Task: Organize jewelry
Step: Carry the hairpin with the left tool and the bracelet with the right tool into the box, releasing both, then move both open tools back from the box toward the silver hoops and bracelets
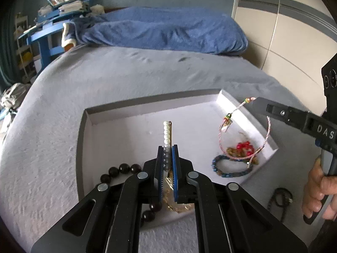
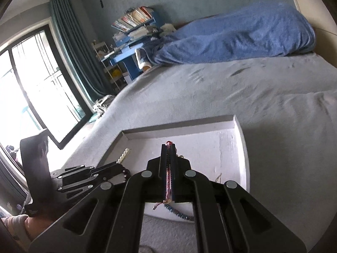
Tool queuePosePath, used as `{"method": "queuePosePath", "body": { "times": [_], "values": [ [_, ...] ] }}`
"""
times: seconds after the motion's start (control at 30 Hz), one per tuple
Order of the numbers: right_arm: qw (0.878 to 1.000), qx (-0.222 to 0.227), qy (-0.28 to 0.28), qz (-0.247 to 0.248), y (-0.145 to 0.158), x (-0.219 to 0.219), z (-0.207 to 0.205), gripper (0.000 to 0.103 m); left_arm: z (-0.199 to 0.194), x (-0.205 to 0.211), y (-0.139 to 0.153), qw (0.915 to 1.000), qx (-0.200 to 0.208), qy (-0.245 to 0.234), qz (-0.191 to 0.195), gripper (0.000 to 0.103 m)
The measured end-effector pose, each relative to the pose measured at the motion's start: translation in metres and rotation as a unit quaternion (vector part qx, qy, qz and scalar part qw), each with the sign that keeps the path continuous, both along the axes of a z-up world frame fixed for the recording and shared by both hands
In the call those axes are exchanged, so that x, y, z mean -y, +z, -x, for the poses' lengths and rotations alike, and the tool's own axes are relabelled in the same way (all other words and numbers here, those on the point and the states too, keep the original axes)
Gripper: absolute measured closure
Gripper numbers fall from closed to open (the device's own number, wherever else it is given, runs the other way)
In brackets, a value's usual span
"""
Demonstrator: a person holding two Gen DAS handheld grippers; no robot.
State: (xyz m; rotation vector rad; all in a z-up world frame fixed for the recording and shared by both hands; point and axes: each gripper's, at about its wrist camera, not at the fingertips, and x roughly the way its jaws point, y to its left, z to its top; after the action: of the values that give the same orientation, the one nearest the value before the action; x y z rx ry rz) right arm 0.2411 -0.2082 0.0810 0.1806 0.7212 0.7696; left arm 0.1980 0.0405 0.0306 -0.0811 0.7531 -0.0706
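A shallow white tray (image 1: 118, 126) lies on the grey bed. My left gripper (image 1: 167, 147) is shut on a pearl hair clip (image 1: 166, 133) and holds it over the tray's middle. My right gripper (image 2: 168, 147) is shut on a pink cord bracelet (image 1: 223, 141), which hangs as a loop over the tray's right side; the cord shows between the fingers in the right wrist view (image 2: 168, 181). In the tray lie a blue beaded bracelet (image 1: 229, 166), a red and gold piece (image 1: 242, 148) and a dark round-bead bracelet (image 1: 124, 168). The right gripper also shows in the left wrist view (image 1: 256, 101).
A black cord item (image 1: 280, 196) lies on the bed right of the tray. A blue blanket (image 1: 160, 29) is heaped at the bed's far end. A blue desk with books (image 1: 61, 10) stands beyond. A window and curtain (image 2: 42, 84) are at the left.
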Motion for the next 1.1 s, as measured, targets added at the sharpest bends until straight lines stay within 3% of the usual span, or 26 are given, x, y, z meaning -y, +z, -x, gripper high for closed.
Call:
{"method": "queuePosePath", "body": {
  "times": [0.33, 0.43, 0.47, 0.5, 0.57, 0.6, 0.73, 0.97, 1.03, 1.1],
  "values": [
    [0.999, -0.027, -0.009, 0.043, -0.034, -0.001, -0.013, 0.1, -0.011, 0.007, -0.026, 0.9996, -0.022, -0.008, -0.017, 0.095],
    [0.998, -0.029, -0.01, 0.047, -0.036, 0.001, -0.013, 0.098, -0.009, 0.007, -0.025, 0.9997, -0.017, -0.003, -0.018, 0.079],
    [0.998, -0.028, -0.011, 0.05, -0.037, 0.001, -0.012, 0.091, -0.007, 0.007, -0.024, 0.9998, -0.013, -0.002, -0.016, 0.069],
    [0.998, -0.026, -0.011, 0.051, -0.036, 0.002, -0.012, 0.081, -0.005, 0.006, -0.022, 0.9999, -0.009, -0.002, -0.014, 0.066],
    [0.999, -0.022, -0.009, 0.045, -0.033, 0.004, -0.008, 0.072, 0.0, 0.006, -0.018, 0.9999, -0.004, -0.002, -0.011, 0.062],
    [0.999, -0.019, -0.01, 0.044, -0.032, 0.005, -0.006, 0.069, 0.002, 0.006, -0.017, 0.9999, -0.003, -0.002, -0.011, 0.053],
    [0.999, -0.015, -0.008, 0.043, -0.03, 0.011, -0.001, 0.063, 0.013, 0.008, -0.013, 0.9999, 0.005, -0.002, -0.009, 0.051],
    [0.999, 0.006, -0.009, 0.04, -0.018, 0.025, 0.021, 0.043, 0.047, 0.008, -0.008, 0.9999, 0.014, 0.003, 0.007, 0.048],
    [0.999, 0.012, -0.011, 0.038, -0.016, 0.032, 0.03, 0.04, 0.058, 0.009, -0.009, 0.9998, 0.017, 0.001, 0.001, 0.029],
    [0.999, 0.011, -0.012, 0.036, -0.016, 0.04, 0.037, 0.037, 0.074, 0.012, -0.009, 0.9996, 0.026, -0.005, -0.004, 0.025]
  ]
}}
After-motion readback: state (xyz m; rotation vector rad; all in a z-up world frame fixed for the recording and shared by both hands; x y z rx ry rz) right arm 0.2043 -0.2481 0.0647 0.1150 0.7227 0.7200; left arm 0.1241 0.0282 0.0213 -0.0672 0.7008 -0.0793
